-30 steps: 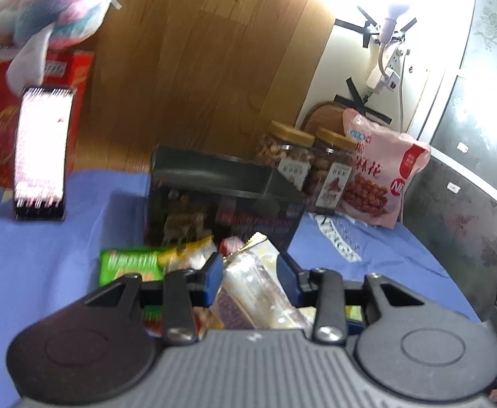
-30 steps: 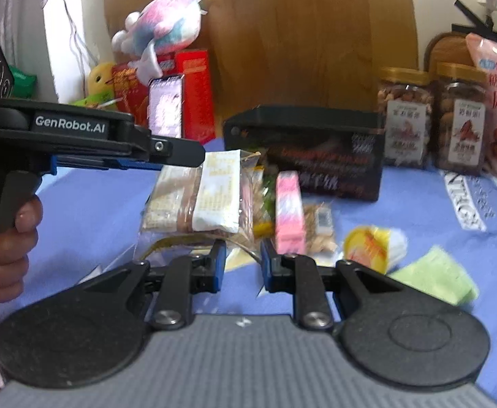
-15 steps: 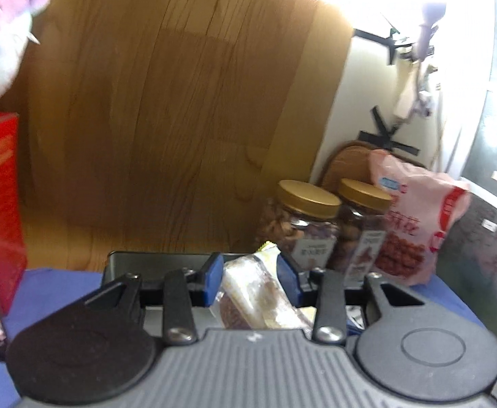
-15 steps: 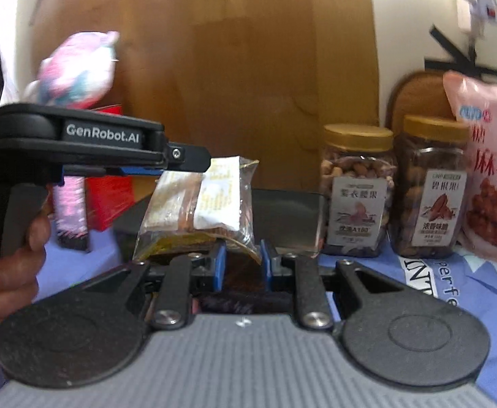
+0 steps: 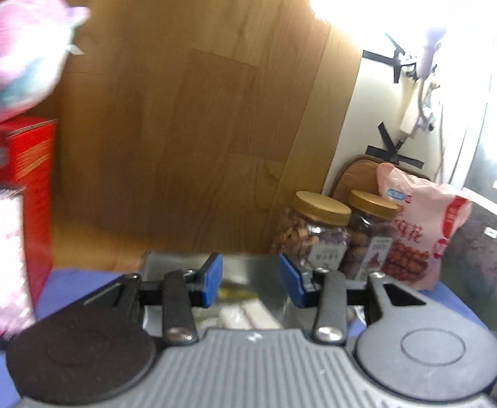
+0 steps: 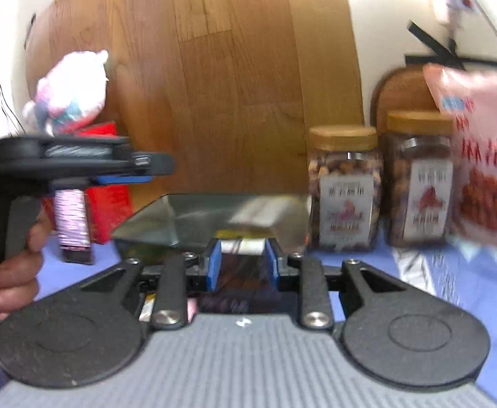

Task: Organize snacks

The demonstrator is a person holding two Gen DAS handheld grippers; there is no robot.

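A dark open box stands on the blue cloth, also seen in the left wrist view. A clear snack packet lies inside it, below my left gripper, which is open and empty over the box. The left gripper shows from the side in the right wrist view. My right gripper is open and empty at the box's front wall; a bit of the packet shows beyond its tips.
Two nut jars with gold lids and a pink snack bag stand right of the box. A red carton with a plush toy on top stands at the left, a phone leaning in front.
My left gripper carried the snack packet over the box, opened and let it drop inside. My right gripper moved up to the box and opened a little; the scene is motion-blurred.
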